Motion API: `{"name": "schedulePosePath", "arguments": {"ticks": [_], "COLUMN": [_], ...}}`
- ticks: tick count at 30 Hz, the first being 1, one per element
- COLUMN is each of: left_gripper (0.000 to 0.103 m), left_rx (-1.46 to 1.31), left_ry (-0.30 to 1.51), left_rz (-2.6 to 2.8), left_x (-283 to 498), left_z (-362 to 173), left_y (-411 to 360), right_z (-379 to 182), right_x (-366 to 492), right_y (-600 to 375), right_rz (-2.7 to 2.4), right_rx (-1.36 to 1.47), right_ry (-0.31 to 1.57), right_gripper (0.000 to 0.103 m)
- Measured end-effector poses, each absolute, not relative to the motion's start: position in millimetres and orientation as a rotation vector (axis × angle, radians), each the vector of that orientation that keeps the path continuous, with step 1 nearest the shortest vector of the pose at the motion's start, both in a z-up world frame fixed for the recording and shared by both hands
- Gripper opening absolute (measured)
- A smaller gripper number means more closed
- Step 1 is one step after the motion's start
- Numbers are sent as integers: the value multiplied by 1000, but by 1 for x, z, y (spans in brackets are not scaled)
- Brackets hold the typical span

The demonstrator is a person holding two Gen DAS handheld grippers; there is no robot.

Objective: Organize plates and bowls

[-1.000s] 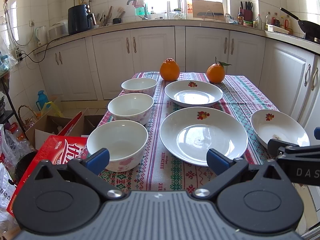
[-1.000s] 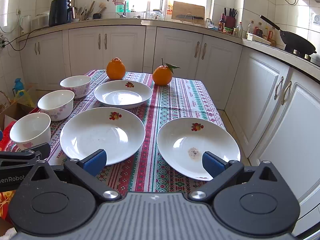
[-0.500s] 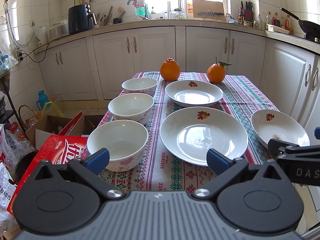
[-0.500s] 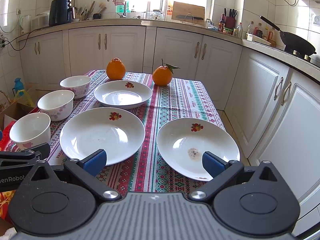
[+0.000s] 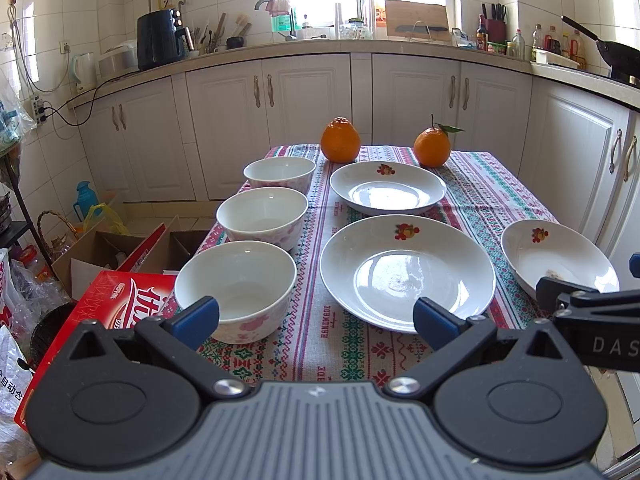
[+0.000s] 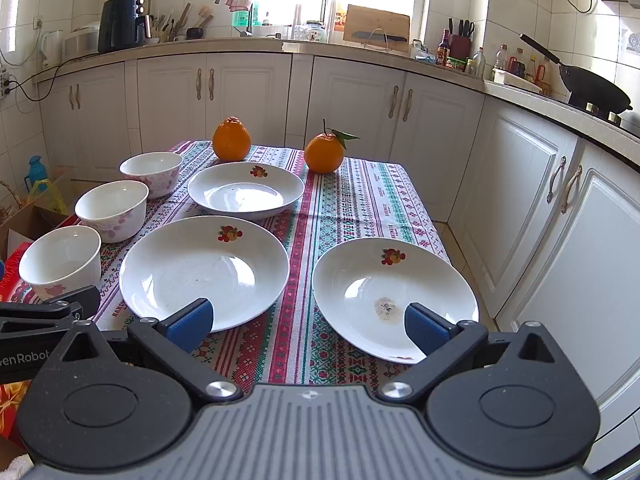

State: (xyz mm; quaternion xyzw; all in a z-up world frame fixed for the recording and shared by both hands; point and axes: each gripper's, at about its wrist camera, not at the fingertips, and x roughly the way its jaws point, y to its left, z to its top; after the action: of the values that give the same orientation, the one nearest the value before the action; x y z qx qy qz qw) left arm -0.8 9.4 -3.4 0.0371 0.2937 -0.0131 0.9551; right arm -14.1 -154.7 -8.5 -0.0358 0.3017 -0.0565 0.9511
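Nothing has moved since the earlier frames; both tools hover short of the crockery.

Left gripper (image 5: 315,316) and right gripper (image 6: 307,322) stand wide, empty. Three bowls (image 5: 236,286) line the tablecloth's (image 5: 348,348) left edge; three plates (image 6: 204,270) lie separately beside them. Glazed ceramic: judged rigid, slippery, breakable. Recommend pinching each rim.

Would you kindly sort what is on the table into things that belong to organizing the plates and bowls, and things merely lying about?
For the job:
near bowl
middle bowl
far bowl
far plate
middle plate
stained right plate

Lying about:
plain orange
leafy orange
tablecloth
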Motion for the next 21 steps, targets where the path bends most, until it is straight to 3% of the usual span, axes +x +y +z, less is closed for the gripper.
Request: {"name": "schedulePosePath", "arguments": {"ticks": [21], "left_gripper": [102], "left_rx": [133], "left_ry": [536], "left_rz": [-96], "left_x": [20], "left_z": [19], "left_y": [-6], "right_z": [8], "right_x": [0], "right_y": [-166], "right_rz": [-76], "right_rx": [-105], "right_ry": [563], "right_gripper": [103]}}
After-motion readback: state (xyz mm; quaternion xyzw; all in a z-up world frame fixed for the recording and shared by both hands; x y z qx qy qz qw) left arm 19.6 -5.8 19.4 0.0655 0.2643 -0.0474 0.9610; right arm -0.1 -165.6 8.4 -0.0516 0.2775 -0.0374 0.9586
